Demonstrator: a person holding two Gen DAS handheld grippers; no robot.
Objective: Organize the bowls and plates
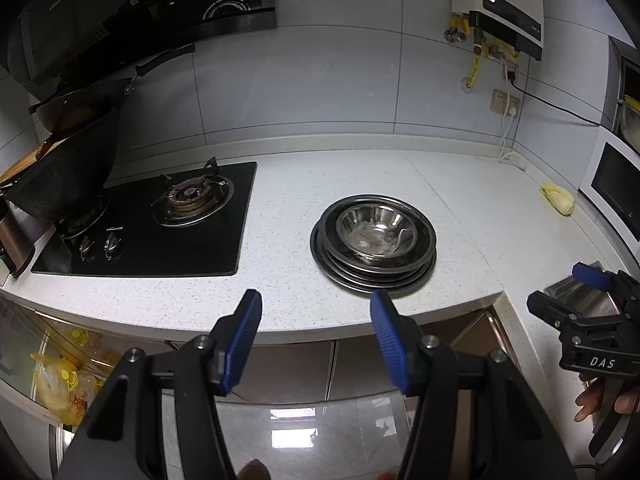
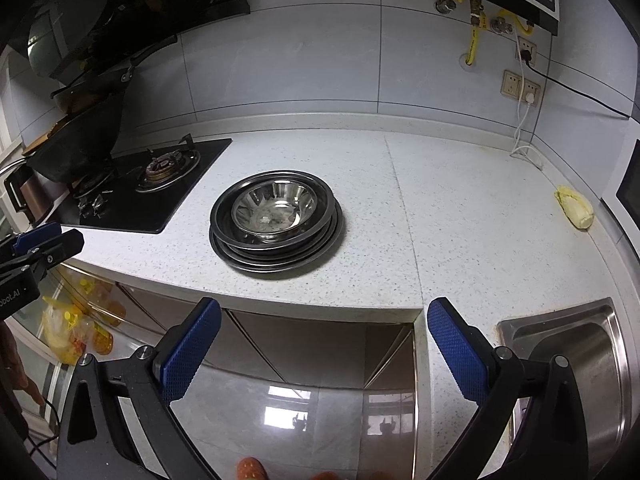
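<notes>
left gripper (image 1: pixel 316 312) gaping wide, empty | right gripper (image 2: pixel 324 320) gaping wide, empty | bowl (image 2: pixel 274 210) sitting atop plates (image 2: pixel 276 258), ahead of both, apart

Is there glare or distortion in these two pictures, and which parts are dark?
Left wrist view: fisheye bends the counter edge; black corners; hood area dark; window glare on the floor; bowl shows bright reflections. Right wrist view: same curved lines, dark upper left, glare on the floor, shine inside the bowl and sink. Both look sharp.
</notes>
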